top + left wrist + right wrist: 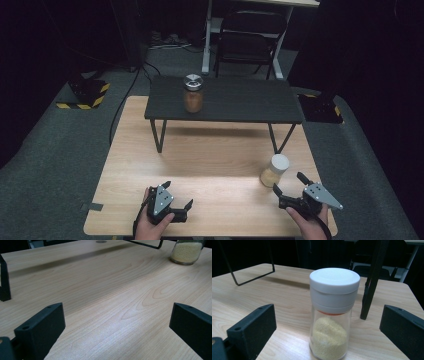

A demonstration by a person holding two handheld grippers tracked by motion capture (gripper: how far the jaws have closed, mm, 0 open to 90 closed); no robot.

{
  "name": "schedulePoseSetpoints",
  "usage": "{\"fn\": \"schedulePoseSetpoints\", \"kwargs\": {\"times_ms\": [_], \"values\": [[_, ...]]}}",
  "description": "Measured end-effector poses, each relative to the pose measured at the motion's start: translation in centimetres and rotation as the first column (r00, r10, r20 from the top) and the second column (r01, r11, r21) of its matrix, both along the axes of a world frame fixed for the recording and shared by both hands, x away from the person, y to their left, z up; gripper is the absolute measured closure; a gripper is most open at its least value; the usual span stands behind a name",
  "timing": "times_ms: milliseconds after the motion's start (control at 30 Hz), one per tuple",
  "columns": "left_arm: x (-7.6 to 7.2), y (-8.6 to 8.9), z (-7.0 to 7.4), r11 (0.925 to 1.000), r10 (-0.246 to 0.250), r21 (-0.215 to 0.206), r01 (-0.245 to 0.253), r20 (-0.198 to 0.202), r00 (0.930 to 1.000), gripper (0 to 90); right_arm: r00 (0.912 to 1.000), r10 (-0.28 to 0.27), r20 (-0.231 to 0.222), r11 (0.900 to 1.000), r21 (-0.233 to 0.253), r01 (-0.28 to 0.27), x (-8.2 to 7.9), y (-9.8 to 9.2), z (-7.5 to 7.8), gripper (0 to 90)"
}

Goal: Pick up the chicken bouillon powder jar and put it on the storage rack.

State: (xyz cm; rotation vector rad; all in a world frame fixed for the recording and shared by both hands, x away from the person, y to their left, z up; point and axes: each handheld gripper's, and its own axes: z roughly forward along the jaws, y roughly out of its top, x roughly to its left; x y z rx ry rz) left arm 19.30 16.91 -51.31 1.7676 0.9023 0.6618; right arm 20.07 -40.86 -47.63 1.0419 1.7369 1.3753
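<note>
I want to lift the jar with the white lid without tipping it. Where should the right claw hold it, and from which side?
Grip the glass body of the jar just under its white lid, coming straight from the near table edge. It stands upright between the open jaws of the right claw, and its round straight walls suit a side pinch. The lid is wider and may turn.

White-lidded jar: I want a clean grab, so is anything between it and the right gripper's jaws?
Nothing visible. The white-lidded jar stands upright just ahead of the open right gripper, centred between its jaws, with bare table between them.
</note>
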Motion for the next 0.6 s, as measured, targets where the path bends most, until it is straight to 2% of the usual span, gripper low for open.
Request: {"fn": "schedulePoseSetpoints", "kwargs": {"times_ms": [367, 600], "values": [[0.0, 0.1, -0.1, 1.0000, -0.001, -0.008, 0.001, -0.001, 1.0000, 0.5, 1.0000, -0.002, -0.007, 1.000, 0.003, 0.002, 2.1, 0.6, 0.2, 1.9], [0.1, 0.3, -0.1, 0.9999, -0.001, -0.016, 0.001, -0.006, 1.0000, 0.5, 0.9999, 0.009, -0.014, 1.000, 0.002, -0.009, 3.4, 1.2, 0.2, 8.1]]}}
